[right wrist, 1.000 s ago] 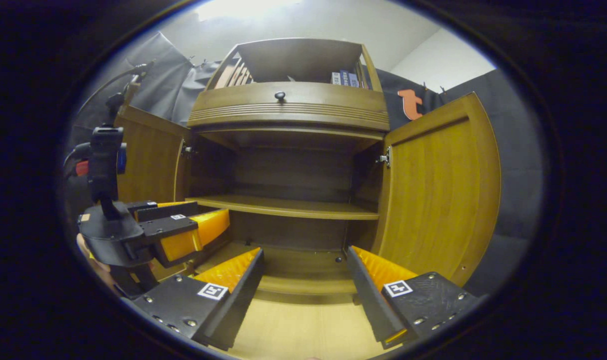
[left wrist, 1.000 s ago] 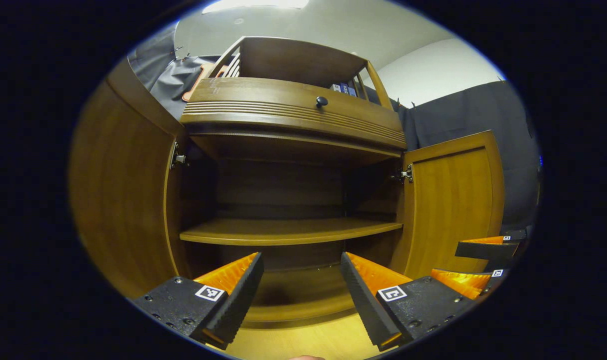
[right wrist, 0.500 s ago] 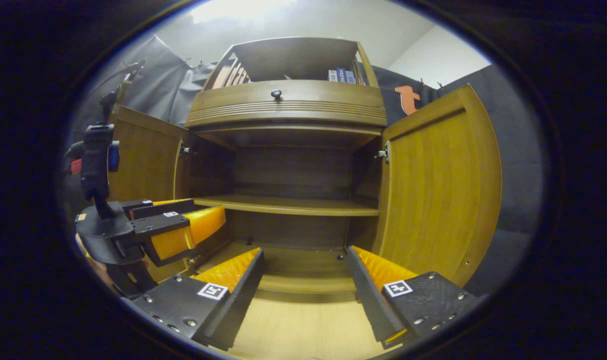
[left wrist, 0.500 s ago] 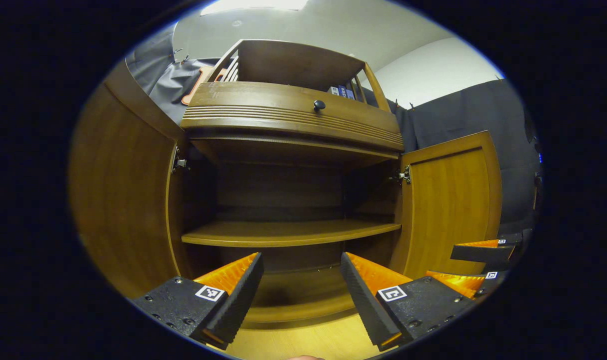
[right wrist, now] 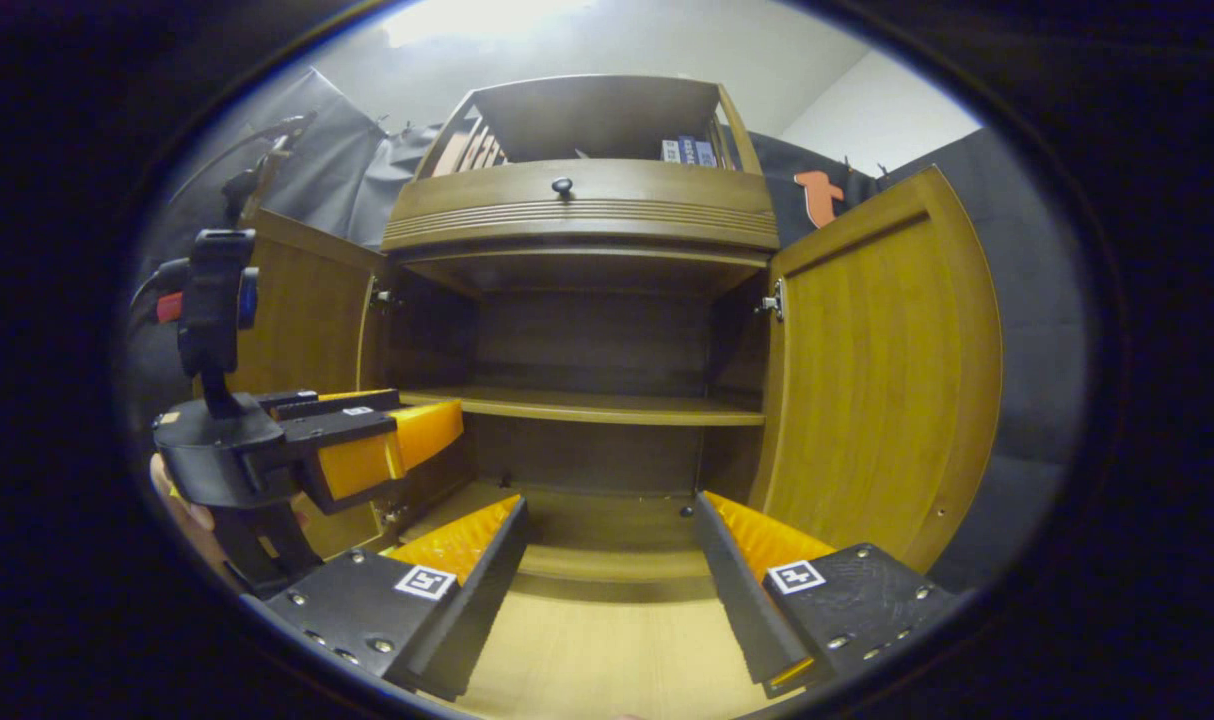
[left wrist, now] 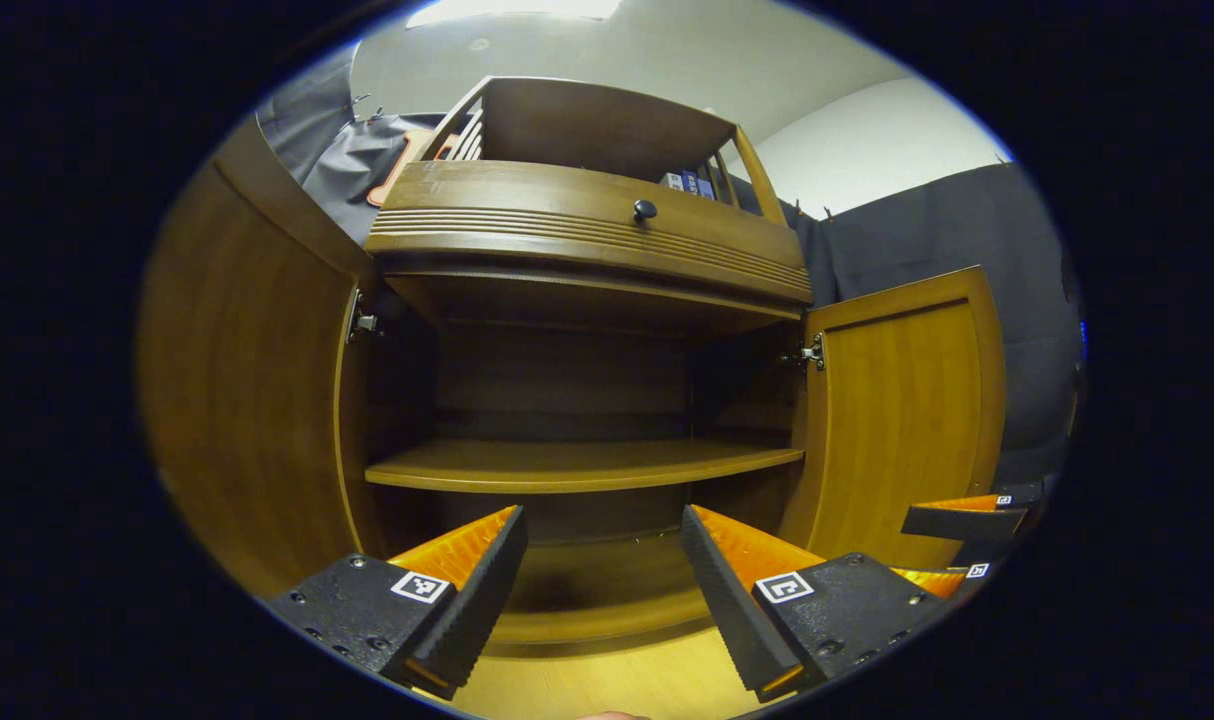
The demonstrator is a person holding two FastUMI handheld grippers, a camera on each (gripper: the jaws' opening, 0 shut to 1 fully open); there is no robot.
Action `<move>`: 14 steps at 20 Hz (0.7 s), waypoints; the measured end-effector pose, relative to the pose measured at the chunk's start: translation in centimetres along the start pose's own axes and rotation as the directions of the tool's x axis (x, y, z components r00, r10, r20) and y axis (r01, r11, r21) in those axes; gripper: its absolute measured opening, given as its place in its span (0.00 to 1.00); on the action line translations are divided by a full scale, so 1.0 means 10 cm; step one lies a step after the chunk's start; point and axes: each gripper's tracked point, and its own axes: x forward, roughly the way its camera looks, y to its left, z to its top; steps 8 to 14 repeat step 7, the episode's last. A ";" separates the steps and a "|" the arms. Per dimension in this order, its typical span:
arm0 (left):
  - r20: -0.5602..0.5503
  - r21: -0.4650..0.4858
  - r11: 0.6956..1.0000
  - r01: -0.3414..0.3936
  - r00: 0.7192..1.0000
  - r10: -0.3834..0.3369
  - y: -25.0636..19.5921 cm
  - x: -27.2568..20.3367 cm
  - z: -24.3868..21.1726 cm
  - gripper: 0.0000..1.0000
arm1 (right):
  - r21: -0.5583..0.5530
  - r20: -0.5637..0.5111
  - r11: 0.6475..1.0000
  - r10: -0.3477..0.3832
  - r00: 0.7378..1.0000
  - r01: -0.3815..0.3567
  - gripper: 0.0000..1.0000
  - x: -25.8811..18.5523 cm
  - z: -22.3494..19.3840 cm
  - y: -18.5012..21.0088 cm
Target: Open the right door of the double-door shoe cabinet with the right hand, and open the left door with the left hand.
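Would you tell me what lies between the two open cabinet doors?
Between the left door and the right door lies the open cabinet interior with one bare shelf, seen in the right gripper view.

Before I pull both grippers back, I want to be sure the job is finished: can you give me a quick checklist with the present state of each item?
1. Right door swung wide open: ok.
2. Left door swung wide open: ok.
3. Left gripper open, holding nothing: ok.
4. Right gripper open, holding nothing: ok.
5. Both grippers apart from the doors: ok for their own fingers; the left gripper sits close by the left door in the right gripper view, contact there cannot tell.
6. Shelf inside bare, nothing to snag: ok.
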 end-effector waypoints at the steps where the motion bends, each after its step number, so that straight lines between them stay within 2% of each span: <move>1: -0.002 0.002 1.000 -0.003 1.000 0.003 0.01 0.00 0.00 0.92 | 0.006 0.003 1.000 0.003 1.000 -0.003 0.95 -0.03 0.01 0.00; 2: -0.001 0.004 1.000 -0.010 1.000 0.010 0.03 -0.01 0.01 0.92 | 0.009 0.004 1.000 0.002 1.000 -0.002 0.98 -0.07 0.02 0.00; 4: 0.009 -0.004 1.000 -0.023 1.000 0.023 0.05 -0.02 0.03 0.92 | 0.010 0.018 1.000 0.004 1.000 -0.004 0.95 -0.17 0.09 -0.02; 5: 0.010 -0.011 1.000 -0.025 1.000 0.025 0.04 -0.03 0.04 0.96 | 0.009 0.029 1.000 0.004 1.000 -0.005 0.98 -0.24 0.13 -0.03; 6: 0.008 -0.018 1.000 -0.025 1.000 0.025 0.02 -0.05 0.03 0.92 | 0.007 0.037 1.000 0.002 0.999 -0.003 0.98 -0.30 0.16 -0.06; 7: 0.007 -0.024 0.999 -0.023 1.000 0.023 0.00 -0.06 0.04 0.92 | 0.005 0.041 1.000 -0.001 0.999 0.001 0.95 -0.36 0.18 -0.10; 14: 0.007 -0.024 0.999 -0.023 1.000 0.023 0.00 -0.06 0.04 0.92 | 0.005 0.041 1.000 -0.001 0.999 0.001 0.95 -0.36 0.18 -0.10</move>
